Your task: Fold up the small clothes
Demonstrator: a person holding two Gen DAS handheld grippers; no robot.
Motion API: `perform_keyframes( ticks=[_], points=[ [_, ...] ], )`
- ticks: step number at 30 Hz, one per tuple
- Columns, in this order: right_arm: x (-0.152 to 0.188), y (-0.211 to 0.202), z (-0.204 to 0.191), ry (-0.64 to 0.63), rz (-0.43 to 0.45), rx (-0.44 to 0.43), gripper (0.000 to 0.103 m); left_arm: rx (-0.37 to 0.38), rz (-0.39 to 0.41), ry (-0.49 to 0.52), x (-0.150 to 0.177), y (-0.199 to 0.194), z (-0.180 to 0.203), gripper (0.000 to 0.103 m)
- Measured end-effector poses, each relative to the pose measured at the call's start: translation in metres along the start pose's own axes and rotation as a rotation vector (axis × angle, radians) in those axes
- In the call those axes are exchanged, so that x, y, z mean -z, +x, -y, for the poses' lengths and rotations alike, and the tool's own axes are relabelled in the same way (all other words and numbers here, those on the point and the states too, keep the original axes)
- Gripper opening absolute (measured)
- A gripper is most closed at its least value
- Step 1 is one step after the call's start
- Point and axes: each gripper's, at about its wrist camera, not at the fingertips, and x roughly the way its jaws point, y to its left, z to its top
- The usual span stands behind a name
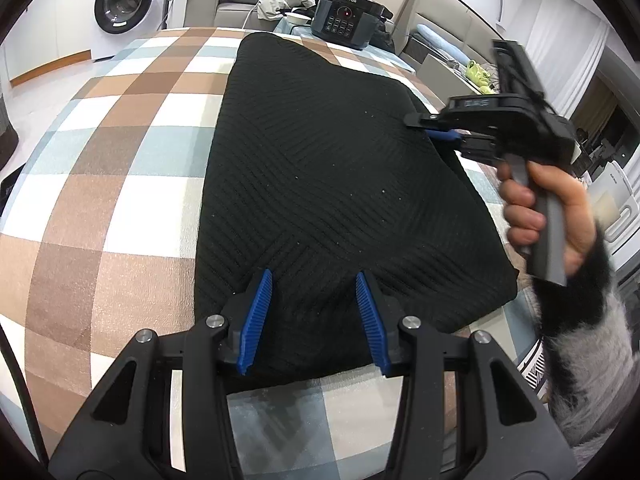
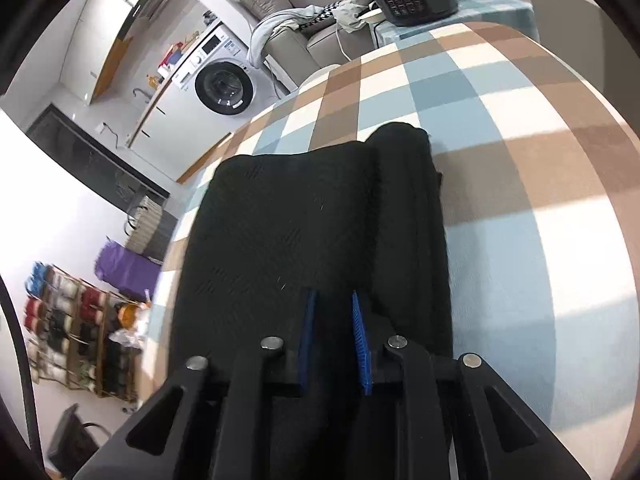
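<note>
Jaws spread wide on the left gripper (image 1: 314,316), poised over the near hem of the black knit garment (image 1: 320,184), flat on the checked table (image 1: 120,152). Right gripper (image 2: 334,334), nearly closed, presses its side edge, apparently smoothing the fold.

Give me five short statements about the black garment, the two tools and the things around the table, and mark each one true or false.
1. The black garment lies on a checked tablecloth. True.
2. The left tool is clamped shut on the garment. False: its jaws stand apart over the near edge.
3. The right tool is at the garment's right side. True.
4. A washing machine stands in the background. True.
5. The cooker sits on the garment. False: it stands beyond the far end of the table, apart from the garment.
</note>
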Motion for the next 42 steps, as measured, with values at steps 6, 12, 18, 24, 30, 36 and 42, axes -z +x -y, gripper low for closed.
perform_keyframes(
  ticks=[6, 12, 18, 24, 30, 36, 42],
  points=[
    [-0.002, -0.007, -0.001, -0.033, 0.021, 0.054, 0.008, 0.001, 0.001, 0.007, 0.0, 0.0, 0.001, 0.041],
    [0.018, -0.02, 0.008, 0.037, -0.063, -0.074, 0.023, 0.002, -0.005, 0.006, 0.0, -0.002, 0.001, 0.042],
    [0.079, -0.041, -0.003, -0.004, -0.099, -0.134, 0.024, 0.0, 0.001, -0.003, 0.001, -0.001, 0.0, 0.042],
    [0.083, -0.051, -0.006, -0.028, -0.028, -0.071, 0.005, -0.012, -0.002, 0.009, 0.001, -0.001, 0.001, 0.042],
    [0.087, -0.062, 0.009, 0.021, -0.078, -0.116, 0.018, -0.029, 0.013, -0.009, 0.004, -0.013, -0.002, 0.042],
    [0.12, -0.069, -0.008, -0.082, -0.115, -0.154, 0.025, -0.036, 0.034, -0.048, 0.005, -0.028, -0.017, 0.042],
    [0.121, -0.085, -0.021, -0.176, -0.047, -0.145, 0.005, -0.075, 0.039, -0.065, 0.007, -0.035, -0.026, 0.042]
  ],
)
